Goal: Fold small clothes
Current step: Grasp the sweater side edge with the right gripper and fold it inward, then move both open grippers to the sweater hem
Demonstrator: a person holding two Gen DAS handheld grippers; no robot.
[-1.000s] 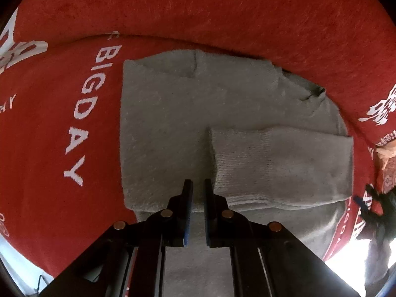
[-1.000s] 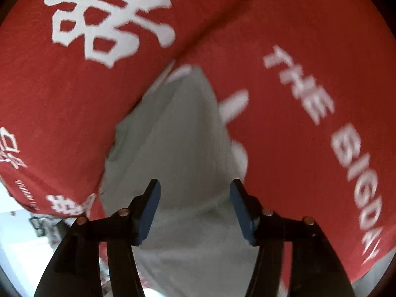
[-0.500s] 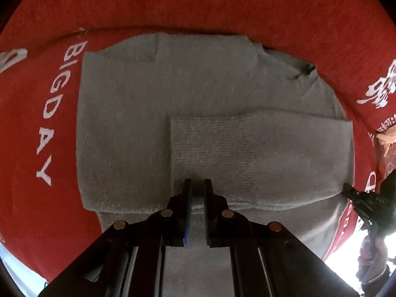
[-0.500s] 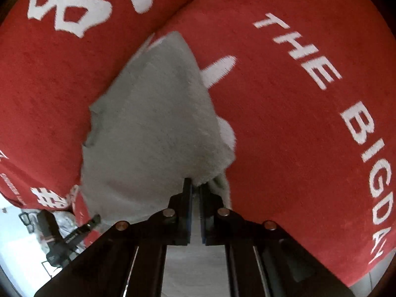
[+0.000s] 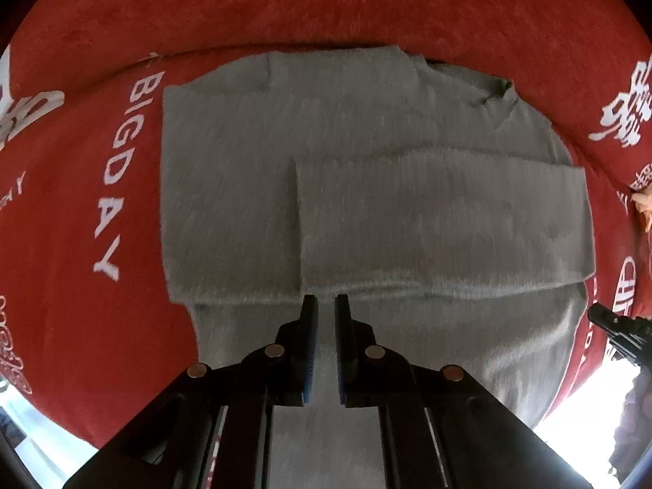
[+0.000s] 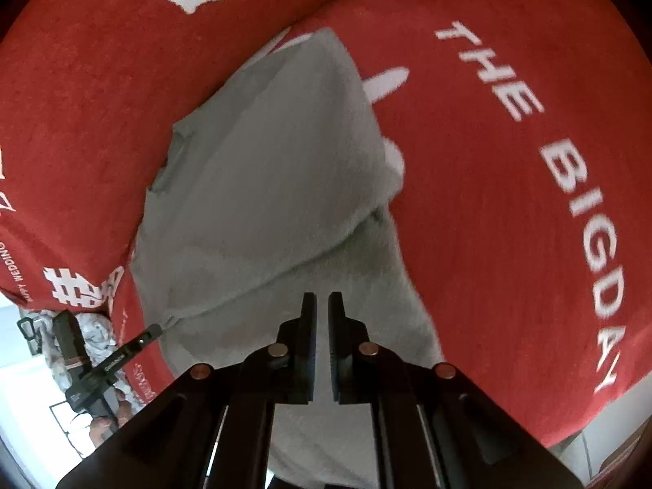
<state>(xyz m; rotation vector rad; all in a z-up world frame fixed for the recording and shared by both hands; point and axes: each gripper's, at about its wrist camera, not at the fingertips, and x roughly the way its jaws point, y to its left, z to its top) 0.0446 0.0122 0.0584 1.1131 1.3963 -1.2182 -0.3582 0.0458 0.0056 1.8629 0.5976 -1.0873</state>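
A: Left wrist view: the left gripper point(image 5: 324, 305) has its jaws nearly together, pinching the near hem of the grey sweater point(image 5: 244, 187), I think. Its sleeve point(image 5: 440, 220) lies folded across the body.

B: Right wrist view: the right gripper point(image 6: 322, 305) looks clamped on that same near edge. Next, probably lift both and carry the hem toward the collar.

A: Red cloth point(image 5: 73, 326) lies bare on every side; the raised red edge point(image 5: 326, 4) sits just beyond the collar.

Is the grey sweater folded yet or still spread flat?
Partly folded. In the left wrist view the grey sweater has one sleeve laid across its body, with more fabric below; the neck opening still shows.
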